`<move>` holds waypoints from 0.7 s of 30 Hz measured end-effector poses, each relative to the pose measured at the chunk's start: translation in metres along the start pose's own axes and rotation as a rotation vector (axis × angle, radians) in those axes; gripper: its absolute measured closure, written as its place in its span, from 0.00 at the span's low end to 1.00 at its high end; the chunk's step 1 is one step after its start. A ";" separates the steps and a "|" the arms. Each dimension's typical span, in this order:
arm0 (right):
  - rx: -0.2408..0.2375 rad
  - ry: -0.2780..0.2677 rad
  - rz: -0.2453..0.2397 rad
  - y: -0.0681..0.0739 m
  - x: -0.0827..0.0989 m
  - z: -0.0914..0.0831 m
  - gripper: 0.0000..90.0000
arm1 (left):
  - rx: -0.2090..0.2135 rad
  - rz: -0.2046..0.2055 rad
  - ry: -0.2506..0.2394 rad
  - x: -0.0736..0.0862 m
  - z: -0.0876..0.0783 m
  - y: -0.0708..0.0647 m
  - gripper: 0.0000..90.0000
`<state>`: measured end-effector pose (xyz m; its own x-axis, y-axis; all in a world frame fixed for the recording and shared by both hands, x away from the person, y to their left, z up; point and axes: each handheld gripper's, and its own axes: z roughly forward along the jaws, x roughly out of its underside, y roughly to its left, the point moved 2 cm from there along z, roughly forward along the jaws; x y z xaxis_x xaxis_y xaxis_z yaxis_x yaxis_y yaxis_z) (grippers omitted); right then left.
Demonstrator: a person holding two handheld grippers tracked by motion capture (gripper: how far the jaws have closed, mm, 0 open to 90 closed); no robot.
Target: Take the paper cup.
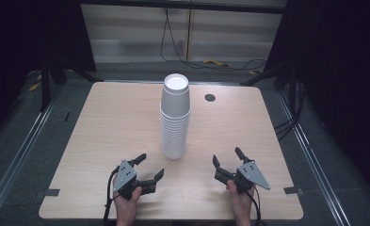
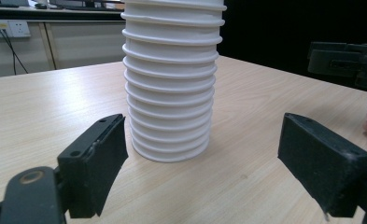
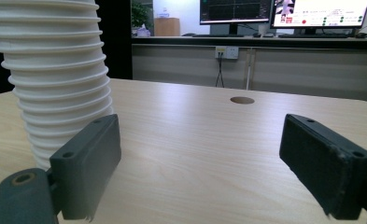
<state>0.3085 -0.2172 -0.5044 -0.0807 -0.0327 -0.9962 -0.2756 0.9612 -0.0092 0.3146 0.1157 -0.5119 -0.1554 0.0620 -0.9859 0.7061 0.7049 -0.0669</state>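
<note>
The left tongs point(image 1: 148, 166) sit near the front edge of the bench point(image 1: 102, 122), left of its middle, held in the person's left hand point(image 1: 127, 200). Their jaws are spread wide with nothing between them, and the left gripper view has them pointed almost straight at the foot of the stack of white paper cups point(image 2: 171, 88), which rises between the two pads.

That stack point(image 1: 175, 117) stands upright on its mouth, bottoms up, about midway between the bench's left and right edges and somewhat nearer the front edge than the back. Its long axis is vertical, so the rims run as level rings one above another.

The right tongs point(image 1: 228, 157) rest at a like distance from the front edge, right of the middle, also gaping wide and empty, in the right hand point(image 1: 241, 197). In the right gripper view the stack point(image 3: 55, 79) lies off beyond the left pad, not between the pads.

Both tongs look about equally near the stack, ahead and inward of each. The left tongs seem better lined up: a straight push forward would likely bring the lower cups between the pads, while the right tongs would need to turn inward first.
</note>
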 end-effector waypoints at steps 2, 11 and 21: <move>-0.001 0.006 -0.005 0.000 0.000 0.000 0.14 | 0.001 -0.002 -0.001 0.000 0.000 0.000 0.17; -0.120 0.060 0.035 0.002 -0.001 0.000 0.14 | 0.020 -0.020 -0.015 0.000 -0.001 0.001 0.17; -0.177 0.078 0.022 0.012 -0.001 0.002 0.14 | 0.022 -0.010 -0.005 0.000 -0.001 0.001 0.17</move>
<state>0.3073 -0.2054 -0.5036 -0.1611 -0.0400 -0.9861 -0.4367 0.8989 0.0349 0.3151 0.1169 -0.5121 -0.1588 0.0512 -0.9860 0.7198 0.6896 -0.0801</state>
